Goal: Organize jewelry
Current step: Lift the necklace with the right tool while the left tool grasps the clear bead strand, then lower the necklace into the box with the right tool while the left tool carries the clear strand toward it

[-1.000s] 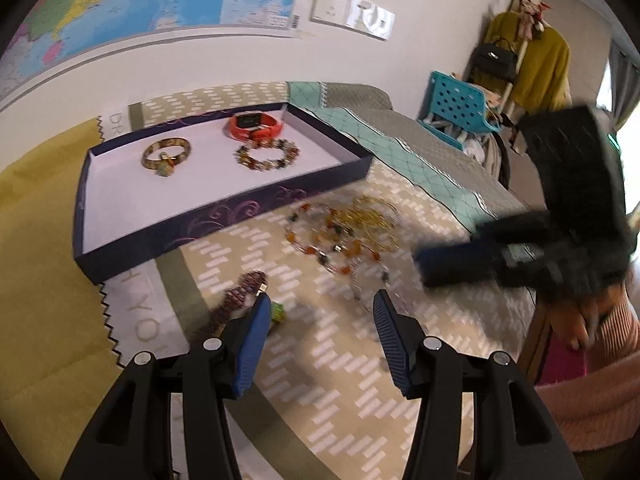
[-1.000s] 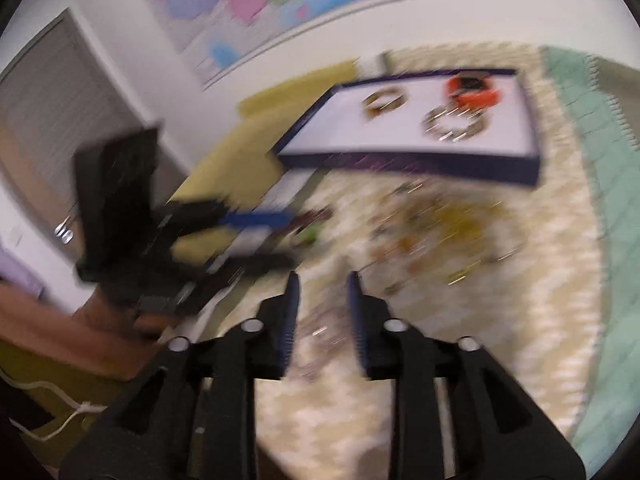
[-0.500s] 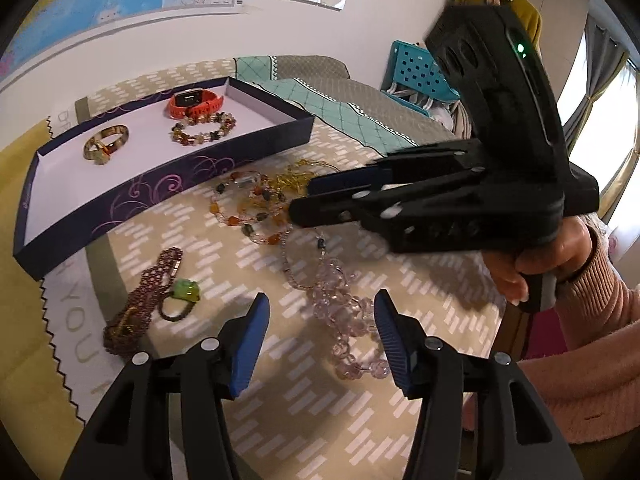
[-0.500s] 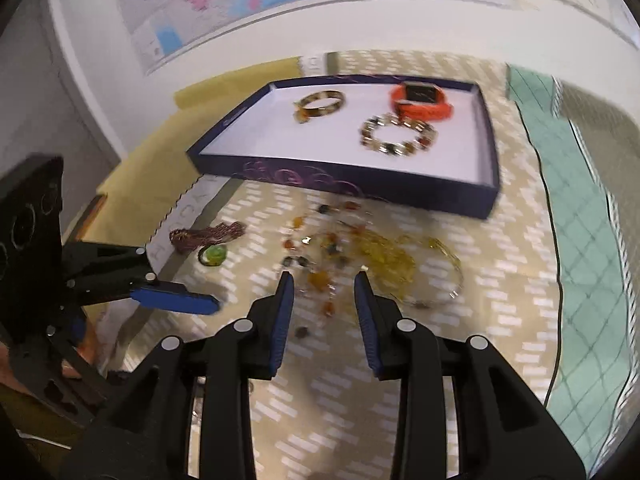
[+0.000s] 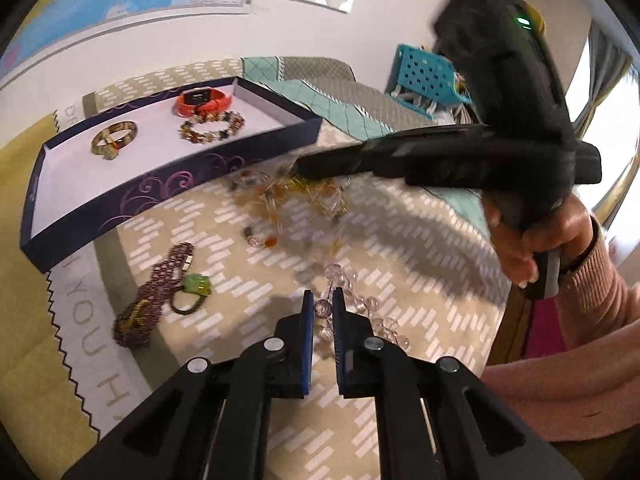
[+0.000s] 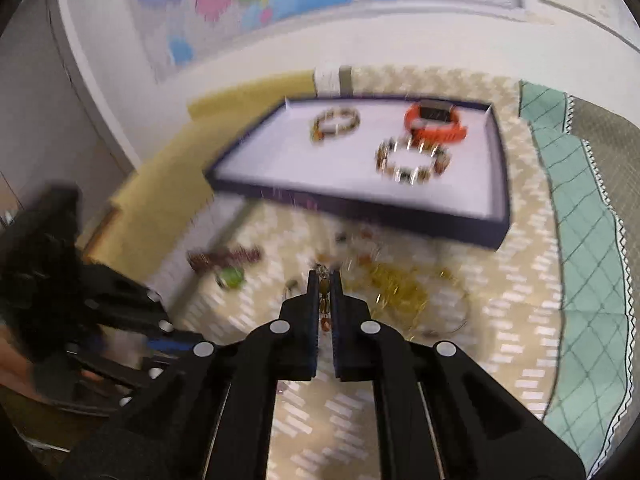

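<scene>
My left gripper [image 5: 322, 306] is shut on a clear pinkish bead necklace [image 5: 360, 308] lying on the patterned mat. My right gripper [image 6: 324, 280] is shut on a strand of amber and multicoloured beads [image 6: 323, 300], which shows between its pads. In the left wrist view the right gripper [image 5: 302, 168] reaches into the tangle of amber beads [image 5: 264, 204] just in front of the tray. The navy tray [image 5: 168, 196] with a white floor holds a gold bangle [image 5: 114, 142], an orange watch [image 5: 202, 102] and a bead bracelet [image 5: 212, 130].
A maroon bead strand [image 5: 160, 284] and a green-stoned ring [image 5: 196, 284] lie on the mat left of my left gripper. A gold chain tangle [image 6: 400, 284] sits right of the right gripper. A teal cloth [image 6: 580, 240] covers the right side. A hand and pink sleeve [image 5: 580, 300] hold the right gripper.
Both grippers have closed, the left on the clear beads, the right on the amber strand. The right gripper's tips have moved closer to the tray's front wall.
</scene>
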Motion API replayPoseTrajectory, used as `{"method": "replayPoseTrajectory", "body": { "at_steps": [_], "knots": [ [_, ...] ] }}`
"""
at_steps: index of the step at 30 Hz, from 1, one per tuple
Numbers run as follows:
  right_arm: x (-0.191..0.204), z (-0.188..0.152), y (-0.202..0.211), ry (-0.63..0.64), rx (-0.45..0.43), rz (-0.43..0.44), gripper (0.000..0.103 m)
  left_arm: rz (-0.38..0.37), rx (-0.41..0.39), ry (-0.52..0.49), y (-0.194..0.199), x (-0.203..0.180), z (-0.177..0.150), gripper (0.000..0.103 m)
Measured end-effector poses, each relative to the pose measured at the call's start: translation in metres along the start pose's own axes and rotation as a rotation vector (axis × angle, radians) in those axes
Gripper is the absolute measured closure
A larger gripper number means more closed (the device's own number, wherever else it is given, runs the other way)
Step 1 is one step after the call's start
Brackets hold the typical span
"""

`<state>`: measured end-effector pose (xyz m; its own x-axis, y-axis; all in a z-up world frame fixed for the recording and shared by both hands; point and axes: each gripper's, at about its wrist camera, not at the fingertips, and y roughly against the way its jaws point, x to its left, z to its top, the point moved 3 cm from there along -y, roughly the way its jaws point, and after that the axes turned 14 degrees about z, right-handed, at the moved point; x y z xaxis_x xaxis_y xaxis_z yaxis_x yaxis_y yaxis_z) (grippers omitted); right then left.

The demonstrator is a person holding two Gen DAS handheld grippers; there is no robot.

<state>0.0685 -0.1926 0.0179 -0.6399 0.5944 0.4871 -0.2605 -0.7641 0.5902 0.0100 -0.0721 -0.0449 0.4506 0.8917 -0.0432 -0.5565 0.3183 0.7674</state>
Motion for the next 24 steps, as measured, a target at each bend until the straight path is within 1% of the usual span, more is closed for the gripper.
{"method": "replayPoseTrajectory", "body": {
  "at_steps": [2,5,6,7,8,10,12,14,17,18,19,21,22,24],
  "knots": [
    [0.003,0.013,0.019,-0.014,-0.067,0.038,0.097,0.001,-0.016,0.019,0.006,0.007,0.001,0.096],
    [0.009,0.028,0.041,-0.015,-0.138,0.071,0.097,-0.010,-0.023,0.039,0.012,0.014,0.002,0.095],
    [0.011,0.032,0.046,-0.013,-0.154,0.076,0.097,-0.009,-0.022,0.041,0.013,0.015,0.001,0.093],
    [0.012,0.035,0.051,-0.015,-0.172,0.084,0.097,-0.010,-0.023,0.043,0.014,0.015,0.001,0.085],
    [0.014,0.038,0.055,-0.015,-0.183,0.092,0.097,-0.014,-0.023,0.040,0.014,0.014,0.001,0.080],
    [0.016,0.043,0.062,-0.013,-0.202,0.097,0.097,-0.018,-0.017,0.039,0.012,0.011,0.001,0.053],
    [0.019,0.047,0.068,-0.002,-0.213,0.104,0.097,-0.023,-0.011,0.034,0.010,0.008,0.000,0.052],
    [0.023,0.050,0.070,0.006,-0.220,0.107,0.097,0.006,0.006,0.020,0.003,0.006,-0.002,0.052],
    [0.026,0.054,0.074,0.016,-0.233,0.112,0.097,0.010,0.027,0.011,-0.006,0.005,-0.005,0.056],
    [0.027,0.056,0.075,0.020,-0.239,0.113,0.097,0.027,0.019,-0.005,-0.006,0.003,-0.005,0.065],
    [0.029,0.057,0.076,0.024,-0.243,0.112,0.097,0.028,0.022,-0.013,-0.007,0.002,-0.005,0.078],
    [0.032,0.059,0.078,0.033,-0.248,0.111,0.097,0.025,0.031,-0.013,-0.009,0.002,-0.005,0.092],
    [0.032,0.061,0.079,0.035,-0.252,0.111,0.097,0.023,0.031,-0.008,-0.010,0.002,-0.004,0.097],
    [0.035,0.063,0.081,0.040,-0.257,0.110,0.097,0.036,0.019,-0.002,-0.007,0.003,-0.004,0.098]
  ]
}}
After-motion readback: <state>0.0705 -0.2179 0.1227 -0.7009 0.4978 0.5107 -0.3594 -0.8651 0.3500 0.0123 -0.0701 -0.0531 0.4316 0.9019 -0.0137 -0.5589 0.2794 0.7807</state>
